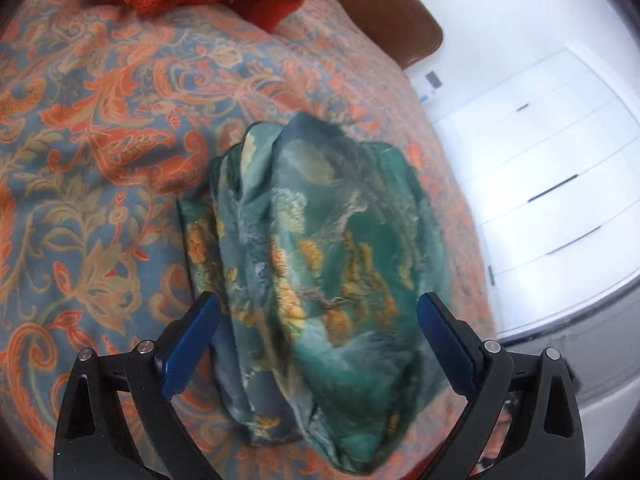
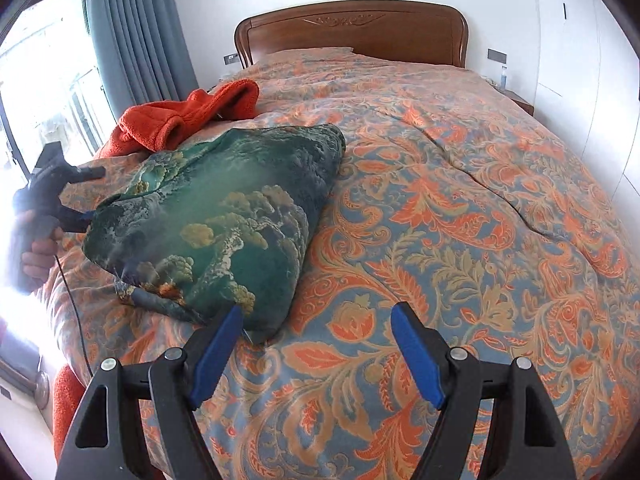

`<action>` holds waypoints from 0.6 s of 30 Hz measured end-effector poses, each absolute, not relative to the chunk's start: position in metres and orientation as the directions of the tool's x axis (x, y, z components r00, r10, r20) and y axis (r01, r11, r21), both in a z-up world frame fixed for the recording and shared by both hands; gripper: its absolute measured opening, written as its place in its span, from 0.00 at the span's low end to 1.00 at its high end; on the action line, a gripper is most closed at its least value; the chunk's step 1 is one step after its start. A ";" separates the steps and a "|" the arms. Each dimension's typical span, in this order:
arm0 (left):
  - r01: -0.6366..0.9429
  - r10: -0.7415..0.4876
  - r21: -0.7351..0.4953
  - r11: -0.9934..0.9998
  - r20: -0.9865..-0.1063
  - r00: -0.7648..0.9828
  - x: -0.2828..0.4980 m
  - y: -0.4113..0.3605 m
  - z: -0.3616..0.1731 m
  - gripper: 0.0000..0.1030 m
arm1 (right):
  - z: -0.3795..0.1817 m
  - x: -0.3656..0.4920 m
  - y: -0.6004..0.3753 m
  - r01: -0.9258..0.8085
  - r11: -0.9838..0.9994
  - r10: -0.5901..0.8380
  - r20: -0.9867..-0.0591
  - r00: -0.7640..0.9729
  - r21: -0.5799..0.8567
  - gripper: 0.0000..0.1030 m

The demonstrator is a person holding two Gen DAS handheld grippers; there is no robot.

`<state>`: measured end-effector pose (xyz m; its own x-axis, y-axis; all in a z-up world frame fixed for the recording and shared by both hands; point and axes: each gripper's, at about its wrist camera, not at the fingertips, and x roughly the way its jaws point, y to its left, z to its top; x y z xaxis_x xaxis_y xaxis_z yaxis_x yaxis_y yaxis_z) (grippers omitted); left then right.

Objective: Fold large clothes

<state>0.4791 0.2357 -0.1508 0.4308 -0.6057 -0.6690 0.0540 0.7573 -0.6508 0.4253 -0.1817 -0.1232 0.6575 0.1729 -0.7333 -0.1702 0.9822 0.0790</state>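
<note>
Left wrist view has the folded green garment (image 1: 320,240) lying on the bed (image 1: 100,140) just ahead of the left hand-held gripper (image 1: 318,316), jaws wide and empty, while the right hand-held gripper (image 2: 316,320), also spread and empty, has it ahead to its left.

bed: orange-and-blue floral bedspread (image 2: 460,208) | carved wooden headboard (image 2: 352,28) at far end | grey-blue curtain (image 2: 132,28) beside window (image 2: 36,80) | white drawers (image 1: 552,184) beside bed

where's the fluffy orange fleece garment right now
In the right wrist view the fluffy orange fleece garment lies crumpled at the bed's left edge, just behind the folded green printed cloth.
</note>
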 end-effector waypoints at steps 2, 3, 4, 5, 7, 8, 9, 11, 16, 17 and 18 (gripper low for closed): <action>0.022 -0.556 -0.598 0.801 -0.731 0.396 0.485 0.229 -0.173 0.97 | -0.121 0.431 -0.177 -0.176 0.980 0.190 -0.727 0.660 0.096 0.76; 0.007 -0.546 -0.588 0.809 -0.747 0.380 0.488 0.227 -0.184 0.97 | -0.120 0.434 -0.175 -0.181 0.978 0.197 -0.727 0.658 0.102 0.76; -0.012 -0.544 -0.587 0.809 -0.756 0.364 0.490 0.226 -0.195 0.98 | -0.120 0.438 -0.173 -0.188 0.976 0.205 -0.729 0.653 0.107 0.76; -0.030 -0.546 -0.593 0.805 -0.759 0.354 0.491 0.225 -0.204 1.00 | -0.120 0.441 -0.172 -0.194 0.975 0.211 -0.730 0.649 0.110 0.76; -0.045 -0.552 -0.599 0.800 -0.762 0.340 0.495 0.222 -0.217 1.00 | -0.121 0.454 -0.171 -0.214 0.969 0.236 -0.738 0.632 0.126 0.76; -0.042 -0.549 -0.594 0.803 -0.766 0.334 0.497 0.219 -0.220 1.00 | -0.122 0.462 -0.173 -0.220 0.966 0.247 -0.742 0.623 0.137 0.76; -0.036 -0.547 -0.589 0.807 -0.769 0.330 0.498 0.217 -0.221 1.00 | -0.124 0.471 -0.176 -0.220 0.963 0.259 -0.747 0.613 0.155 0.76; -0.030 -0.549 -0.586 0.809 -0.773 0.318 0.505 0.213 -0.225 1.00 | -0.133 0.499 -0.188 -0.205 0.954 0.298 -0.765 0.571 0.219 0.76; -0.024 -0.557 -0.589 0.808 -0.776 0.296 0.516 0.206 -0.232 1.00 | -0.172 0.561 -0.202 -0.165 0.890 0.452 -0.771 0.448 0.426 0.76; -0.023 -0.559 -0.590 0.807 -0.776 0.292 0.518 0.205 -0.232 1.00 | -0.178 0.567 -0.198 -0.175 0.870 0.489 -0.762 0.425 0.461 0.76; -0.023 -0.560 -0.591 0.807 -0.776 0.288 0.520 0.204 -0.234 1.00 | -0.189 0.578 -0.193 -0.183 0.842 0.536 -0.750 0.387 0.507 0.76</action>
